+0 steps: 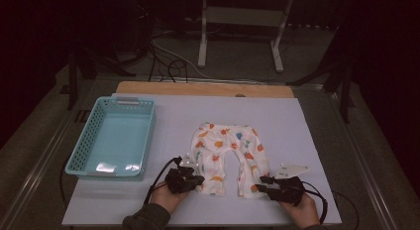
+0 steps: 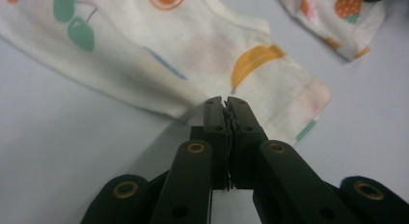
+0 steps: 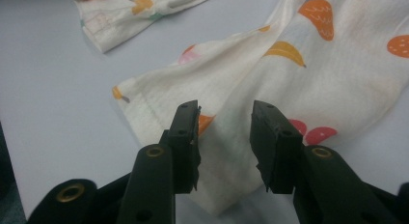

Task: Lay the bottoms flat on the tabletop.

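Observation:
A pair of small white baby trousers (image 1: 228,155) with a fruit print lies flat on the white sheet, waistband away from me and both legs toward me. My left gripper (image 1: 198,179) is at the side edge of the left leg near its cuff. In the left gripper view its jaws (image 2: 224,101) are pressed together, pinching the edge of the trousers (image 2: 193,55). My right gripper (image 1: 261,184) is at the cuff of the right leg. In the right gripper view it (image 3: 224,113) stands open, its fingers astride the trousers (image 3: 313,79) without pressing them.
A light blue plastic basket (image 1: 79,150) with nothing in it stands on the left of the white sheet (image 1: 277,116). A wooden board edge (image 1: 203,87) runs along the back. Beyond the table stand a white frame (image 1: 277,46) and loose cables on the floor.

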Tool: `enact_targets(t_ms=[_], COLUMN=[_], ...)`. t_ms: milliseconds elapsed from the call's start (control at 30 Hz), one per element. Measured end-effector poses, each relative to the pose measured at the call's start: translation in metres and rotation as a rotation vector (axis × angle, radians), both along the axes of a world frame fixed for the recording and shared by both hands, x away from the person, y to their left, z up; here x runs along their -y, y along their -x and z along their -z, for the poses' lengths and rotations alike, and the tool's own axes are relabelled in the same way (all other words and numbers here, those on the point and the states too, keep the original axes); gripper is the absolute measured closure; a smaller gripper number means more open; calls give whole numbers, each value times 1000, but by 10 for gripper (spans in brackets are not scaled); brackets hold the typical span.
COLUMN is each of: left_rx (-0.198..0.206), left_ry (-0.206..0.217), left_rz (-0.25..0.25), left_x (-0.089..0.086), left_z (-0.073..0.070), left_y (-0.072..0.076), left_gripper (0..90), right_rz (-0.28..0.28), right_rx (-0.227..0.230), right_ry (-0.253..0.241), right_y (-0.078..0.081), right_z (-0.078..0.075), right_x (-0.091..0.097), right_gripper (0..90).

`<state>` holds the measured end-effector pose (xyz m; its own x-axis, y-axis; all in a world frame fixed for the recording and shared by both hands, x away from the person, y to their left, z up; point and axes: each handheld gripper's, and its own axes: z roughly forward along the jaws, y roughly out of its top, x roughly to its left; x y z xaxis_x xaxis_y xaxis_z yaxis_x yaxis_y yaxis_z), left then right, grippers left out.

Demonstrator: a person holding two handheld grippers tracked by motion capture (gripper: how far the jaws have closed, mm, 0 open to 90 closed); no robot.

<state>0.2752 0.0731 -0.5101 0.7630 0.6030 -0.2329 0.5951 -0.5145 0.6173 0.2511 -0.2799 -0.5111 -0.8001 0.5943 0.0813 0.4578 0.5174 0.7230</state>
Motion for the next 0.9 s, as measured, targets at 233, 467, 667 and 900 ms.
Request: enact_targets(t_ms=[233,467,667,900], left_rx=[10,20,28,47], left_ry=[14,32,33,42], left_rz=[9,9,14,-1], left_x=[-1,-4,-3,-12], left_z=[-2,-5,-7,-12], left_y=[-1,-3,-2,-5], left_gripper=[870,862,863,803], right_rz=[15,10,14,12], right_rx=[8,15,20,20], right_ry=[-31,-29,-37,-26], right_y=[-1,-1,0,0], right_z=[-4,-4,-5,-4], right_x=[1,1,2,2], right_gripper=[611,582,559,555])
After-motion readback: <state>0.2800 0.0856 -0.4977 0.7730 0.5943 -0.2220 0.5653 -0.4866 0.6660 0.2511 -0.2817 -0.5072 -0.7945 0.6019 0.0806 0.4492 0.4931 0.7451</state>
